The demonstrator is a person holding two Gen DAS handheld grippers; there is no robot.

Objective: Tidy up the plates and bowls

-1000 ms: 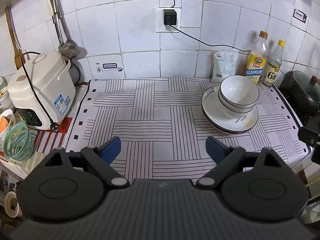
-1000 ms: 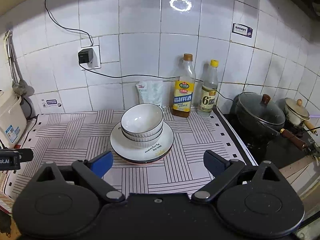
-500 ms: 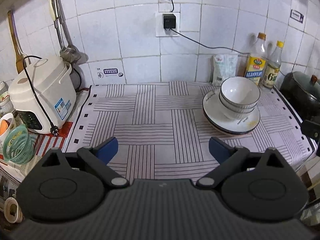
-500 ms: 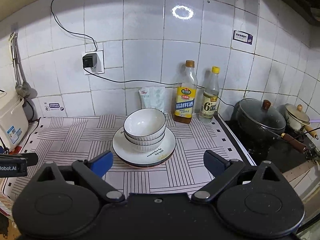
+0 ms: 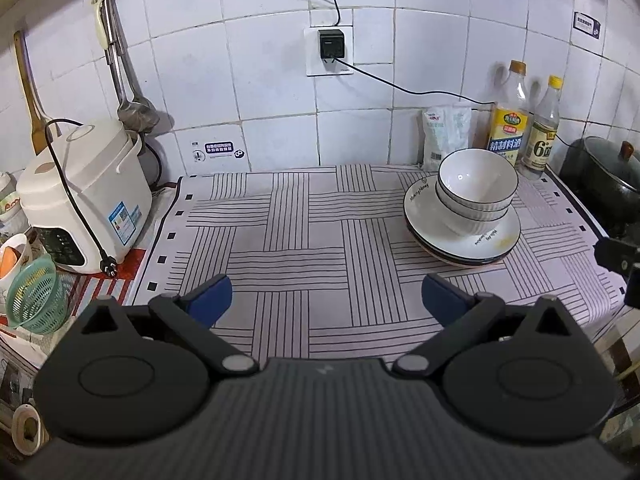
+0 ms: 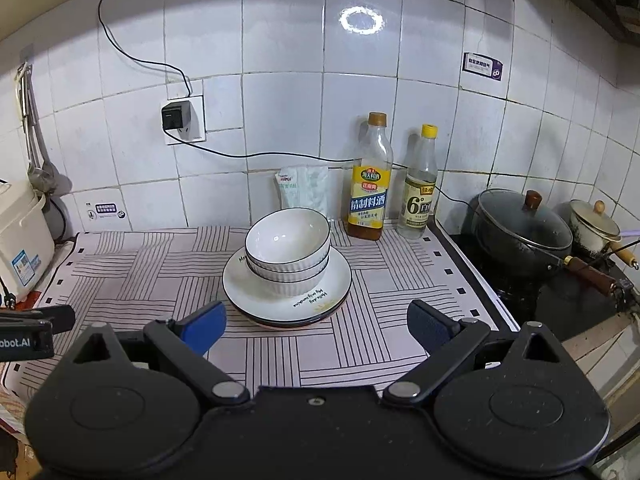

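White bowls (image 5: 476,190) with dark rims sit nested on a stack of white plates (image 5: 496,242) at the right of the striped mat (image 5: 288,240). In the right wrist view the bowls (image 6: 288,248) and plates (image 6: 320,302) stand just beyond the fingers. My left gripper (image 5: 326,300) is open and empty above the mat's front, left of the stack. My right gripper (image 6: 316,326) is open and empty, in front of the stack and apart from it.
A rice cooker (image 5: 84,196) and a green basket (image 5: 34,300) stand at the left. Two bottles (image 6: 370,184) and a white bag (image 6: 304,190) stand by the wall. A lidded black pot (image 6: 520,232) and a small pot (image 6: 592,224) sit on the stove at the right.
Both grippers have drawn back and risen a little, so the wall shows higher in both views. The stack has not moved. Both stay open.
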